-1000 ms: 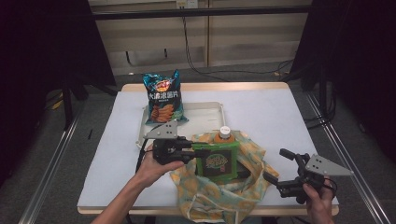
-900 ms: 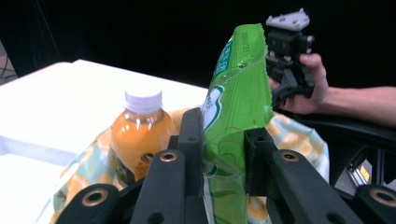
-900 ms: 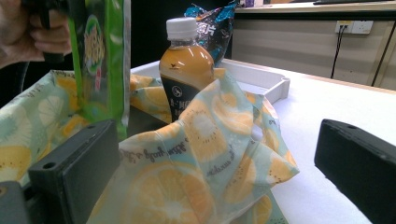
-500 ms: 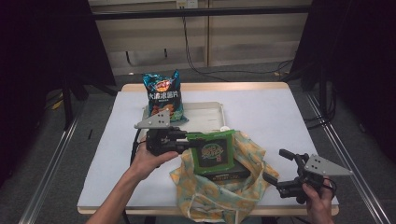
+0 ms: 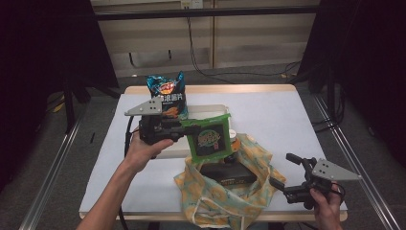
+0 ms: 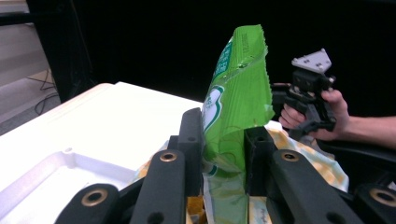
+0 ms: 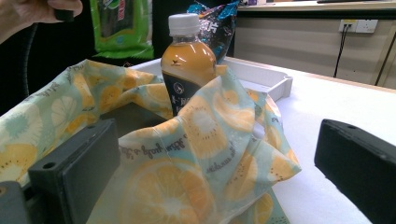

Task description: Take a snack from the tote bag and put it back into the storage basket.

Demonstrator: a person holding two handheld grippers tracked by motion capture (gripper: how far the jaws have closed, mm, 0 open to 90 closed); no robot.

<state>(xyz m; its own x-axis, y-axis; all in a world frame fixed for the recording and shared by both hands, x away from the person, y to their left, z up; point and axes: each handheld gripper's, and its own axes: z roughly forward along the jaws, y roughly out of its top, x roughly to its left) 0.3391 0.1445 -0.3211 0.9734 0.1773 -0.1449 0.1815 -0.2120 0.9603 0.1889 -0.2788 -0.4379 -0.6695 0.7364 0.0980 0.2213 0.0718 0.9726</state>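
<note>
We hold the left gripper (image 5: 179, 128) up over the table (image 5: 287, 120), and its two black jaws pinch the green snack bag (image 5: 209, 139) at its side edge. The bag hangs out to the right of the jaws, just above the open fruit-print cloth bag (image 5: 230, 191). We think the green bag is light, thin and crinkly, so it can bend or slip; its flat sealed edge looks like the best place to hold. Inside the cloth bag stands a juice bottle (image 7: 187, 60) and lies a dark box (image 5: 227, 173). Behind, a blue chip bag (image 5: 167, 93) stands by a white tray (image 5: 210, 109). Our right gripper (image 5: 287, 179) waits at the cloth bag's right side, its jaws spread wide with a fold of the cloth between them.
</note>
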